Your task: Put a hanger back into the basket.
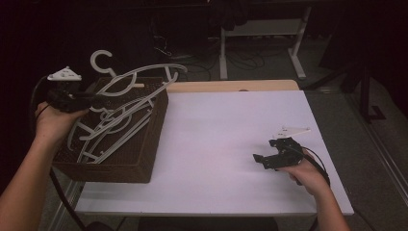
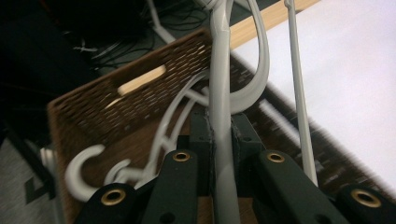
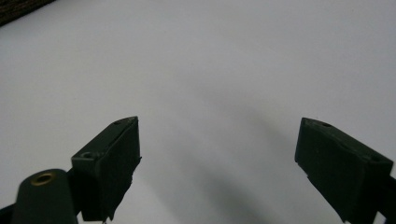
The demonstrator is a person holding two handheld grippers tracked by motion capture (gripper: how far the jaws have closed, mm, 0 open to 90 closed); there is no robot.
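Note:
A white plastic hanger [image 1: 159, 67] is held up over a brown wicker basket [image 1: 115, 168] at the table's left. My left gripper [image 1: 102, 102] is shut on one of its bars. In the left gripper view the jaws pinch this bar [image 2: 219, 70] at the left gripper [image 2: 219, 128], with the basket wall [image 2: 93, 107] behind. Several more white hangers [image 1: 110, 130] lie tangled in the basket, and their hooks [image 2: 84, 172] show inside it. My right gripper [image 1: 261, 161] hovers low over the white table [image 1: 231, 134] at the right. This right gripper [image 3: 217, 158] is wide open with nothing between the jaws.
A wooden strip [image 1: 231, 85] runs along the table's far edge. Behind it stand the white legs of another desk [image 1: 298, 43] and floor cables. White tabletop [image 3: 210, 70] spreads under the right gripper, with a basket corner [image 3: 18, 9] at the upper left.

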